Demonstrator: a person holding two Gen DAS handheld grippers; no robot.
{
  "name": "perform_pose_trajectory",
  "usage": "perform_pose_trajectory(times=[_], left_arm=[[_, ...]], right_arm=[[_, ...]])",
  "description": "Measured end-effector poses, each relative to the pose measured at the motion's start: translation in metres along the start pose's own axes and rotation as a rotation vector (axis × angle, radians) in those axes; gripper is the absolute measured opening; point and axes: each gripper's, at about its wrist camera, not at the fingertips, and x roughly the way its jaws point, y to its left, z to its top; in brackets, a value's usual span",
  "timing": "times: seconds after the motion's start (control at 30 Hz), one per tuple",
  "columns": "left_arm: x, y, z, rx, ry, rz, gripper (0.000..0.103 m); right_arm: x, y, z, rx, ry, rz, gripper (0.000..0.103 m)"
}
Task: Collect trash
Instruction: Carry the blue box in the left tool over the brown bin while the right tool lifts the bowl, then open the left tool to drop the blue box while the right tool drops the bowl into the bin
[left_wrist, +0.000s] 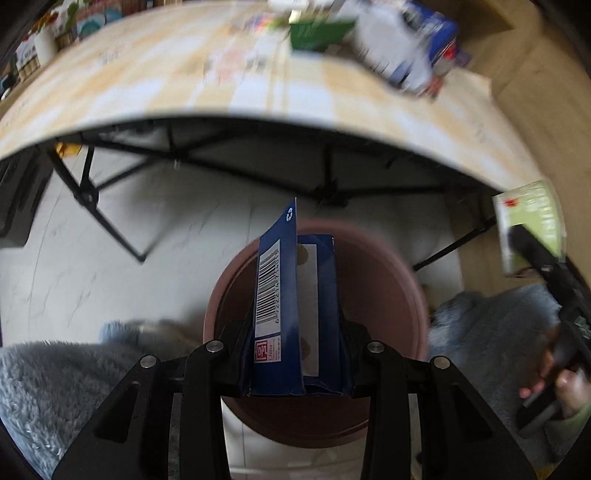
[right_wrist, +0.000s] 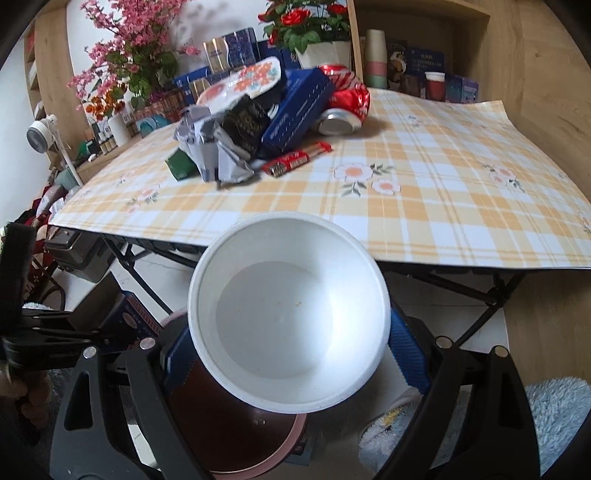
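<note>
The left gripper (left_wrist: 295, 354), pointing steeply downward, is clamping a blue carton (left_wrist: 295, 314) above the pink bin (left_wrist: 399, 266); at 3 o'clock, the right gripper (right_wrist: 291, 354) is gripping a white bowl (right_wrist: 288, 317).

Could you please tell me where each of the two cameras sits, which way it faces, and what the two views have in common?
Left wrist: on the left claw, looking steeply down at its blue carton over the pink bin; the person's other hand shows at the right edge.
Right wrist: on the right claw, looking forward and down past its white bowl to the checked table.
Shared: table, bin, each other's claw.
</note>
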Motion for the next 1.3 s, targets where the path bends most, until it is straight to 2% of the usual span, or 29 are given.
perform_pose_trajectory(times=[0.2,0.33,0.43,0.63,0.77,0.83,0.9,0.93,1.13,1.3], left_arm=[[0.031,0.001,0.0,0.0,0.116,0.02,0.035],[0.053,0.011,-0.002,-0.07,0.201,0.028,0.035],[0.059,0.018,-0.003,-0.125,0.228,0.028,0.036],[0.056,0.011,-0.003,-0.086,0.224,0.021,0.036],[0.059,0.01,-0.002,-0.099,0.227,0.015,0.037],[0.058,0.011,-0.002,-0.113,0.224,0.007,0.043],[0.055,0.012,-0.001,-0.122,0.211,0.016,0.058],[0.054,0.012,0.0,-0.126,0.204,0.018,0.061],[0.042,0.018,0.003,-0.164,0.15,0.0,0.066],[0.013,0.015,0.007,-0.151,0.029,-0.008,0.072]], right_arm=[[0.008,0.008,-0.004,-0.044,0.029,0.003,0.087],[0.01,0.011,-0.006,-0.065,0.042,0.004,0.087],[0.009,0.009,-0.006,-0.063,0.043,0.005,0.087],[0.01,0.006,-0.008,-0.051,0.049,0.002,0.087],[0.012,0.007,-0.008,-0.055,0.059,0.003,0.087],[0.012,0.009,-0.008,-0.063,0.06,0.006,0.087],[0.013,0.01,-0.009,-0.068,0.062,0.008,0.087],[0.013,0.011,-0.009,-0.071,0.063,0.008,0.087],[0.015,0.011,-0.009,-0.071,0.07,0.01,0.087],[0.017,0.013,-0.011,-0.077,0.079,0.019,0.087]])
